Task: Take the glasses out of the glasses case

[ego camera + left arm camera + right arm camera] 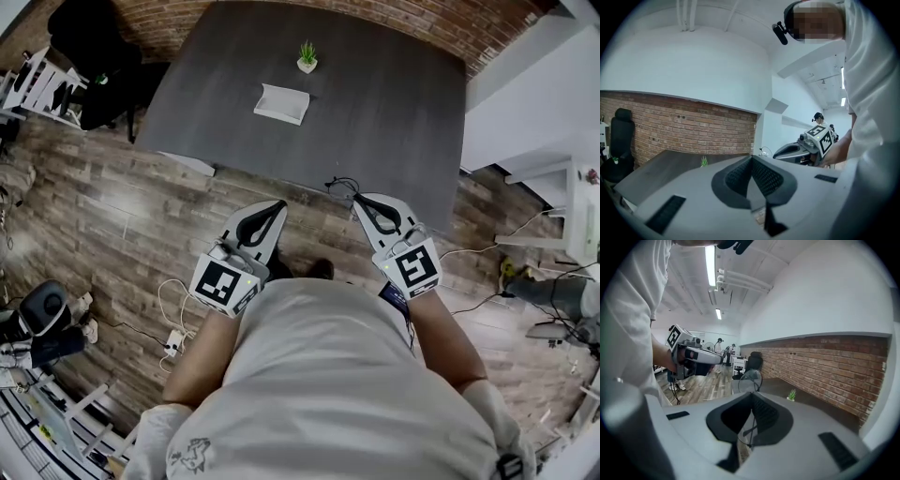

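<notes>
The white glasses case [281, 103] lies open on the dark grey table [394, 112], near a small potted plant [307, 58]. My right gripper [361, 199] is shut on the thin-framed glasses [339, 185], held in the air just off the table's near edge. In the right gripper view a round lens of the glasses [751, 379] sticks up from the closed jaws. My left gripper [274, 206] hovers beside it over the wooden floor, jaws together with nothing between them. Each gripper shows in the other's view: the right gripper [777, 153], the left gripper [723, 359].
A black office chair [94, 56] stands at the table's far left corner beside white furniture [33, 84]. Cables and a power strip [173, 342] lie on the floor at my left. White shelving [562, 206] and more cables are at the right. A brick wall [825, 362] runs behind the table.
</notes>
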{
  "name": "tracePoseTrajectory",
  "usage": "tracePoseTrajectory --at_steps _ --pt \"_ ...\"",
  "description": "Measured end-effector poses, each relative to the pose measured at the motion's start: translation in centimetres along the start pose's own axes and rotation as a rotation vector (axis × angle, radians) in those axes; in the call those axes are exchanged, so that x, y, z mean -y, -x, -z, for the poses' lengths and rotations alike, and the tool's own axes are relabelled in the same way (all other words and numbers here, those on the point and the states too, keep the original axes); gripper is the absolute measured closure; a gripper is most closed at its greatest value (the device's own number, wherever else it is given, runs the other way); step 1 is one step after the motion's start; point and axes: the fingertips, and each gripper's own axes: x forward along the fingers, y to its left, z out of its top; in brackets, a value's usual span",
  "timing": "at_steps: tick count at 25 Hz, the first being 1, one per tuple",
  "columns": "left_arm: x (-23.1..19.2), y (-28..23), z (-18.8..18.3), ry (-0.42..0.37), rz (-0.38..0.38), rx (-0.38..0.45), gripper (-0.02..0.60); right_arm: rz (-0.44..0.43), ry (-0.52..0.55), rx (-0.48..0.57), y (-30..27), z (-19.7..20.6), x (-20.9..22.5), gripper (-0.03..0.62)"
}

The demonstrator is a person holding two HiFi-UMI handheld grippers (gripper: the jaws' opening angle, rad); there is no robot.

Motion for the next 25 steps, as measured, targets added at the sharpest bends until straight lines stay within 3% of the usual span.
tracePoseTrajectory --at_steps 7,14,25 --pt "3.8 0.4 0.9 0.008 -0.032 -0.025 0.571 -0.03 -0.012 0.023 3.1 1.3 -0.7 0.58" --pt "4.4 1.5 0.4 -0.012 -0.044 -0.048 0.571 -0.035 -0.008 0.05 3.8 0.7 -1.1 0.58" --pt "4.2 4.7 -0.5 -0.041 0.021 -0.019 0.571 0.033 -0.001 0.063 4.8 -0.9 -4.8 0.58"
